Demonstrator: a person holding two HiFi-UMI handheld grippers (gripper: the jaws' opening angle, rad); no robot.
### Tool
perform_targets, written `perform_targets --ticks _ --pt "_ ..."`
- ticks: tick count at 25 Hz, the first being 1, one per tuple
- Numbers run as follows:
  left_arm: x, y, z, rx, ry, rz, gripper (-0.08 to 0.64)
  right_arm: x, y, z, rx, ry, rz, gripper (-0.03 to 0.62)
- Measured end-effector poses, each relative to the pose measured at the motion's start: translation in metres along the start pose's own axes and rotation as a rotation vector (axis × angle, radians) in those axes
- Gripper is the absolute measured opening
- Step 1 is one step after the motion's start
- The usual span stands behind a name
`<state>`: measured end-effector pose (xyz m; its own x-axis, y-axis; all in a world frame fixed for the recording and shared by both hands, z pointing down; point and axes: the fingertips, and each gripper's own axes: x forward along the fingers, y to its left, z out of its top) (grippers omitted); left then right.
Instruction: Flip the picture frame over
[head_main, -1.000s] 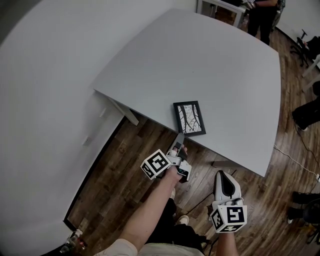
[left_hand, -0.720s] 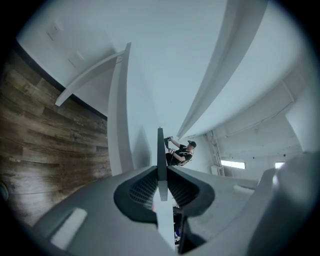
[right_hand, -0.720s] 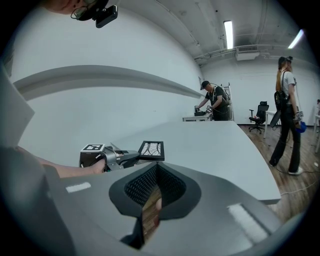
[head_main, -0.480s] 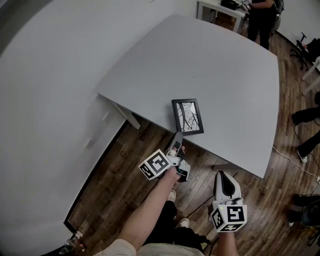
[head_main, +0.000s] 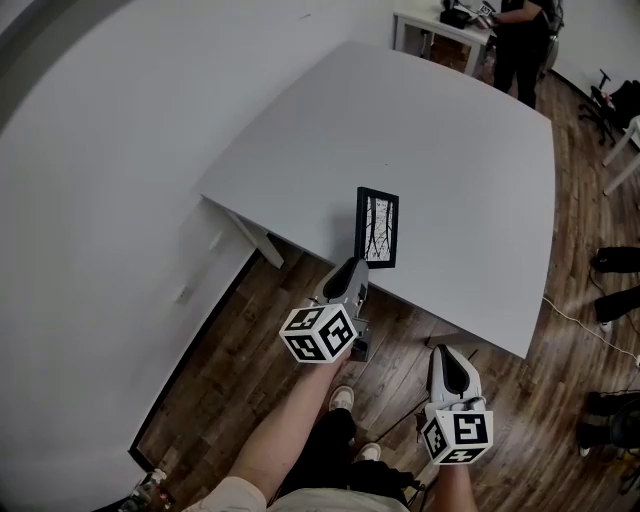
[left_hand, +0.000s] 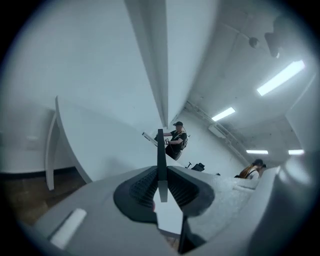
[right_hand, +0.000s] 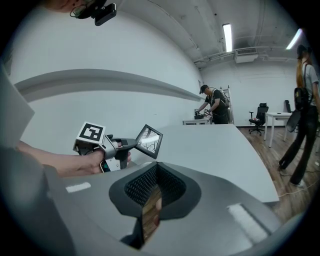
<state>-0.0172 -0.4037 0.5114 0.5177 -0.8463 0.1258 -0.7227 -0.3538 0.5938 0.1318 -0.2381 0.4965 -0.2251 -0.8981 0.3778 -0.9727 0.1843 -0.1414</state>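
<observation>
- Left gripper (head_main: 350, 272): jaws clamped on the near edge of the picture frame (head_main: 377, 228), which sits edge-on between them in the left gripper view.
- Frame is tipped up on edge over the near edge of the table (head_main: 450, 140), print side still showing.
- Flip looks about half done: left to do is turn it face down and let go.
- Right gripper (head_main: 449, 372): jaws together, empty, idle below the table edge.

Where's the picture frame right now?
Head view, centre: the frame is tilted up on edge at the table's near edge, held by the left gripper just below it.
</observation>
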Motion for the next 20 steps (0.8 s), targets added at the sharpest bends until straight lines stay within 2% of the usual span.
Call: perform_targets --ticks 17,20 --pt "0.004 -0.016 -0.003 0.858 0.123 0.078 0.066 -0.002 0.001 -0.003 0.007 0.003 -0.019 0.026" --pt "0.005 -0.017 -0.008 1.042 0.141 0.092 0.066 -0.001 -0.001 -0.004 0.009 -0.001 -0.023 0.026"
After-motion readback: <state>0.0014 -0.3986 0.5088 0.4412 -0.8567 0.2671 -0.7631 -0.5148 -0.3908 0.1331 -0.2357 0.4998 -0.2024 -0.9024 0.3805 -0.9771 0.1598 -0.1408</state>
